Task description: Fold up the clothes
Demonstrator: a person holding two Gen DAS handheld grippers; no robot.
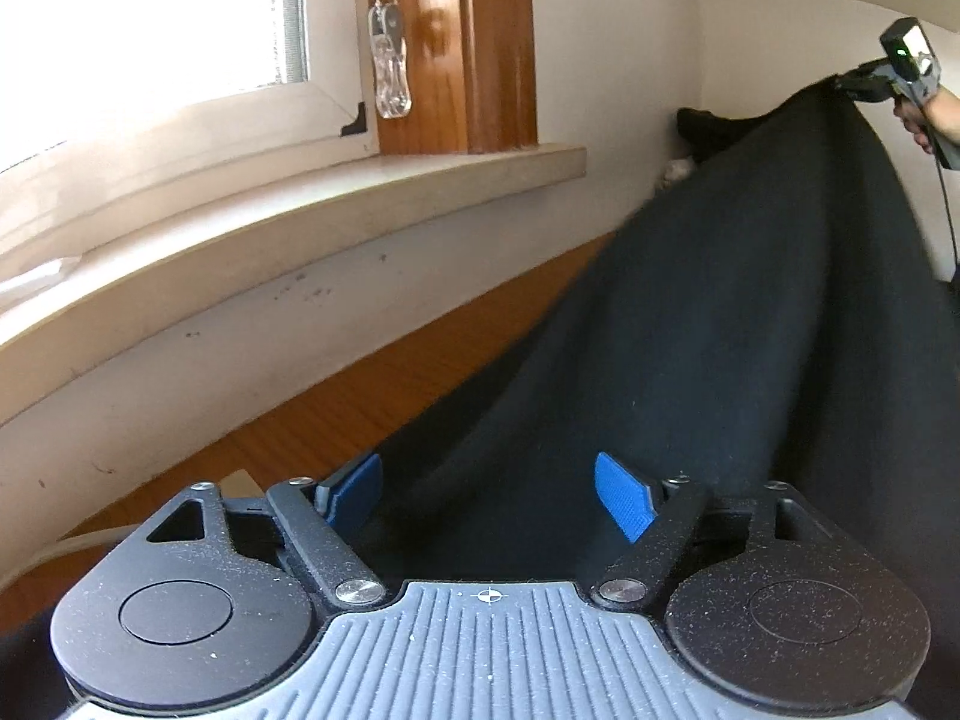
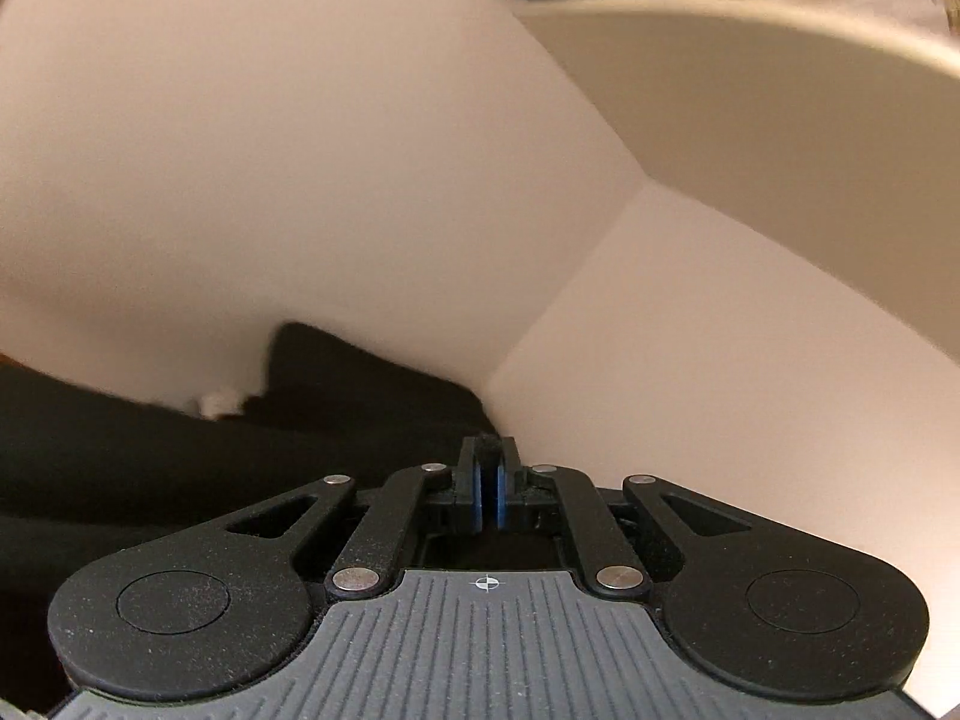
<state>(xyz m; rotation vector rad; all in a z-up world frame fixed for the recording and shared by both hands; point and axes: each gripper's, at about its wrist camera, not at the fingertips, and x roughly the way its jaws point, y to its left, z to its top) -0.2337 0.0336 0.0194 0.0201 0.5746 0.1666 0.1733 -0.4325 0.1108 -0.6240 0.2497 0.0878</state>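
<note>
A black garment (image 1: 708, 324) stretches from under my left gripper up to the far right, where my right gripper (image 1: 852, 84) holds its far end lifted. My left gripper (image 1: 492, 495) is open, its blue pads (image 1: 621, 501) spread on either side of the cloth just below, gripping nothing. In the right wrist view my right gripper (image 2: 491, 480) is shut on a pinch of the black garment (image 2: 180, 456), which hangs away to the left below it.
A wooden table top (image 1: 336, 414) runs along a white wall under a window sill (image 1: 300, 222). A blind cord pull (image 1: 390, 72) hangs by the wooden frame. A shelf (image 2: 780, 138) juts from the wall corner above right. More dark clothing (image 1: 708, 129) lies in the corner.
</note>
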